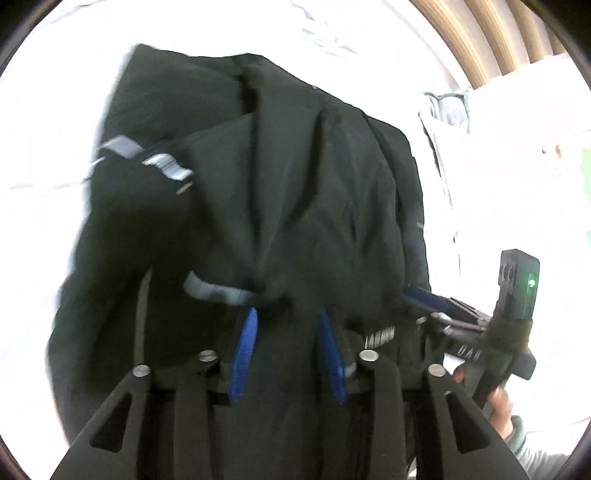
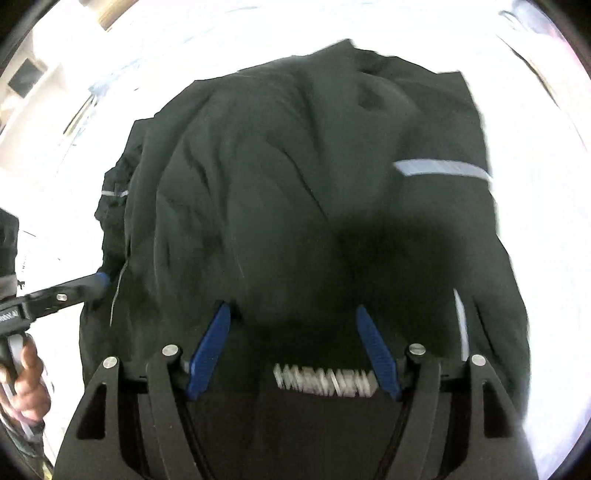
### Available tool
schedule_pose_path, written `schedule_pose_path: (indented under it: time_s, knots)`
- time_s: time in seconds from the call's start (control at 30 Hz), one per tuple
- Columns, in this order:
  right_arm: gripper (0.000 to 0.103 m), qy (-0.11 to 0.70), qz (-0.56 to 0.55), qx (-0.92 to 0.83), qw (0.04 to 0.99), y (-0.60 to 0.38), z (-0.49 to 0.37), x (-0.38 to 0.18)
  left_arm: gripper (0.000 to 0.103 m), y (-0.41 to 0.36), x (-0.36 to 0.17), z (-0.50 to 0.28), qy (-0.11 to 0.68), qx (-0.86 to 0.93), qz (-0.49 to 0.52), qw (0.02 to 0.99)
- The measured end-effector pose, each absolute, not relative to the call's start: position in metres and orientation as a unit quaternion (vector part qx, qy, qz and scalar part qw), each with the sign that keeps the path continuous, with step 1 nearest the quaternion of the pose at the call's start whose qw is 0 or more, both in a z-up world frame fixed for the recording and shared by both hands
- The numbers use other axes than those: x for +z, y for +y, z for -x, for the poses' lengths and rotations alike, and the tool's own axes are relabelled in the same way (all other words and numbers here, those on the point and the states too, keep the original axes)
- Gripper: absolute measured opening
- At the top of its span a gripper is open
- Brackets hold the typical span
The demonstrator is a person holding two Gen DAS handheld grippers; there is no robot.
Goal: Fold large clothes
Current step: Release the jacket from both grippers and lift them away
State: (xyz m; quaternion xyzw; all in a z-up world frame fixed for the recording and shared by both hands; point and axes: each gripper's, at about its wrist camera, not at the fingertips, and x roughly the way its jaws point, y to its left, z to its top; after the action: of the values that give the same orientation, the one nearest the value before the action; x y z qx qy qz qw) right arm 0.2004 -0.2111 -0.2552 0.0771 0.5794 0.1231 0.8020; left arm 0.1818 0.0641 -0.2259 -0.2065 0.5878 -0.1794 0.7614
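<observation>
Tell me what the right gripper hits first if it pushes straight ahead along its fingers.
The right gripper would meet the black garment almost at once: dark cloth fills the space between and ahead of its blue fingers. Whether it already touches is unclear.

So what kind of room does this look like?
Probably a bedroom: the black garment with grey reflective stripes lies on a wide white sheet-like surface, likely a bed, with wooden slats like a headboard behind and more pale laundry nearby.

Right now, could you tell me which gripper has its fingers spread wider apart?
The right gripper: its blue fingers stand far apart over the black garment; the left gripper's sit closer.
</observation>
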Motion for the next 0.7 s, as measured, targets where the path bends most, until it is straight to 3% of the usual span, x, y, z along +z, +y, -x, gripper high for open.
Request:
schedule_pose_path:
  time_s: [0.27,0.7]
  knots:
    - [0.075,0.586,-0.166,0.07,0.79,-0.288,-0.119,-0.252,0.044,0.155,-0.224,-0.065,0.577,-0.085,0.247,0.774]
    - [0.075,0.598,-0.185,0.009,0.78,-0.335,-0.053,-0.256,0.047,0.215,-0.255,0.008,0.6,-0.011,0.283,0.748]
